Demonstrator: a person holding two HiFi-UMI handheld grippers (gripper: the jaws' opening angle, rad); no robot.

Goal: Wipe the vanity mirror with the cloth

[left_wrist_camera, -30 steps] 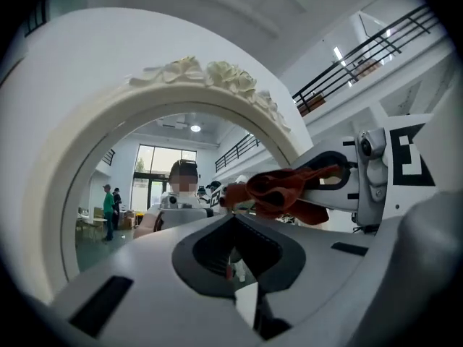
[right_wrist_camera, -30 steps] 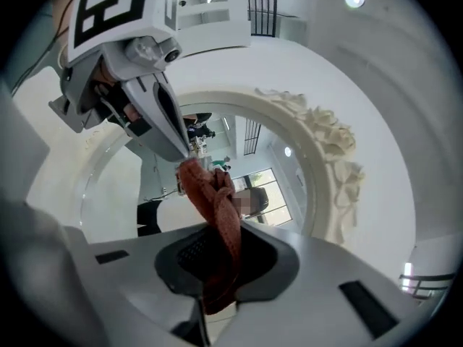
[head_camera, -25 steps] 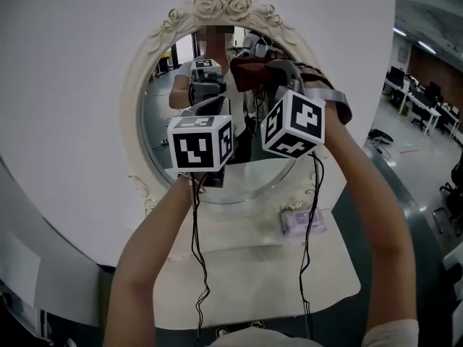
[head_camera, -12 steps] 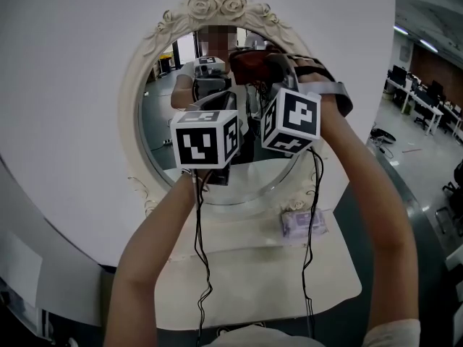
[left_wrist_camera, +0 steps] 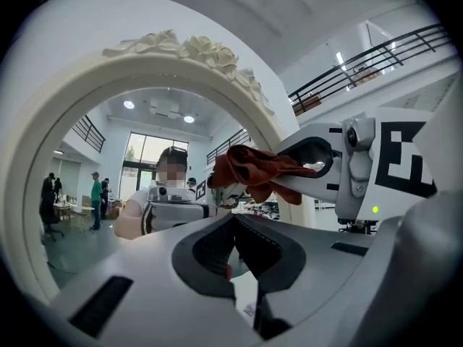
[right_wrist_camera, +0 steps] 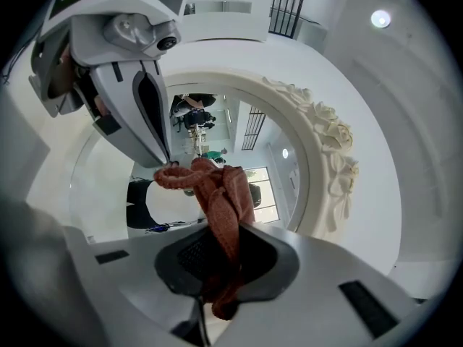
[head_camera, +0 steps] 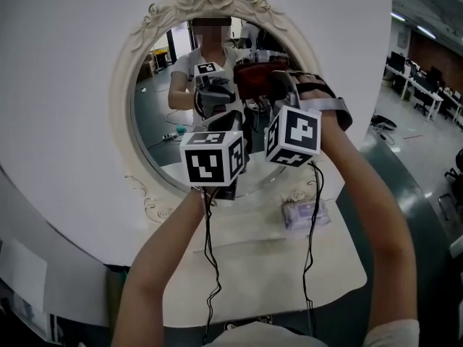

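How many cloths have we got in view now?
1: the red cloth, clamped in the right gripper, held up at the mirror. No other shows, though the table is partly hidden.

The left tongs (left_wrist_camera: 233, 221) fill the lower part of the view, their 2 dark jaws pressed together with nothing between them. Just beyond stands the vanity mirror (left_wrist_camera: 108, 194) in its cream oval frame (left_wrist_camera: 43, 143), which has carved roses (left_wrist_camera: 184, 48) along the top. From the right, the right tongs (left_wrist_camera: 278, 170) reach toward the glass, clamped on a crumpled red-brown cloth (left_wrist_camera: 249, 170). Their marker cube (left_wrist_camera: 406, 157) sits at the right edge. The glass reflects a person holding a gripper.
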